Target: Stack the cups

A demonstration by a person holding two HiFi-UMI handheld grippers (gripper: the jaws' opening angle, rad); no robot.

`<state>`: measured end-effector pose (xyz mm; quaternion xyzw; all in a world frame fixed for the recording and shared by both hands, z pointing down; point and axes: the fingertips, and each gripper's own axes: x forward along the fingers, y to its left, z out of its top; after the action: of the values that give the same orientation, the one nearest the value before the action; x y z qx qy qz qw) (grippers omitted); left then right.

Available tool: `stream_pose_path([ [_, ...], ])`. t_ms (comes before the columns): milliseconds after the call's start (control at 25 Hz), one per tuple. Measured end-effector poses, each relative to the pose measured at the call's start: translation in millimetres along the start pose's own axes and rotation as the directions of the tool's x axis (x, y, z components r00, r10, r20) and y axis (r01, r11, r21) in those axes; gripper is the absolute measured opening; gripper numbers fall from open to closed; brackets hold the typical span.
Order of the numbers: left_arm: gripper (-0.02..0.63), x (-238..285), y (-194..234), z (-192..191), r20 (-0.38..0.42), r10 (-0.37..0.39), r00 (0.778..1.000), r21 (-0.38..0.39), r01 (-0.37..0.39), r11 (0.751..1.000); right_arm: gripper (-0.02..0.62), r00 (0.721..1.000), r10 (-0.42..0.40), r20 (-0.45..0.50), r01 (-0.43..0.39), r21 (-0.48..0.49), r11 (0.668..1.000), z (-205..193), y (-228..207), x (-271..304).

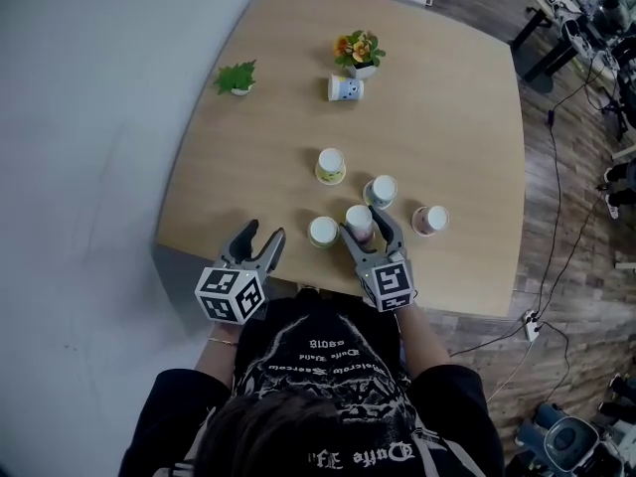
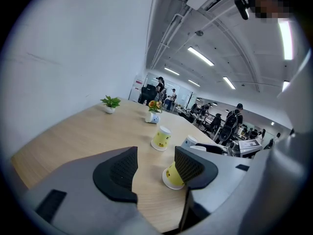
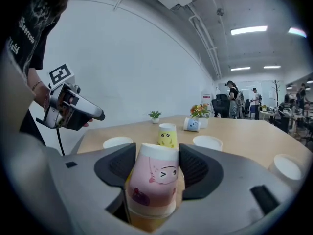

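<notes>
- A light wood table is seen by a white wall, w/ an open office beyond.
- The right gripper is clamped on an upside-down pink cup near the table's near edge. Another cup's rim is seen just under it, prob. nested.
- The left gripper is held over the near edge, jaws apart, nothing between them.
- A yellow cup sits just beside the pink cup.
- A 2nd yellow cup is set inverted toward the table's middle.
- A pale cup and a pinkish cup are nearby.
- A blue cup lies on its side by the flower pot toward the far edge.
- A green plant is at the left edge.
</notes>
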<state>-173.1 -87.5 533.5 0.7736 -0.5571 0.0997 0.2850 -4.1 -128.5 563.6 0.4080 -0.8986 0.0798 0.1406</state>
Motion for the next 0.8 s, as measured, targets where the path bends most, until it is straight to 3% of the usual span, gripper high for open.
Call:
stream_pose_path([
  [800, 0.245, 16.0, -2.1, -6.7, -0.009, -0.045, 0.999, -0.038, 0.045, 0.998, 0.278, 0.981, 0.099, -0.164, -0.106, -0.034, 0.994, -35.1, 23.9, -25.8],
])
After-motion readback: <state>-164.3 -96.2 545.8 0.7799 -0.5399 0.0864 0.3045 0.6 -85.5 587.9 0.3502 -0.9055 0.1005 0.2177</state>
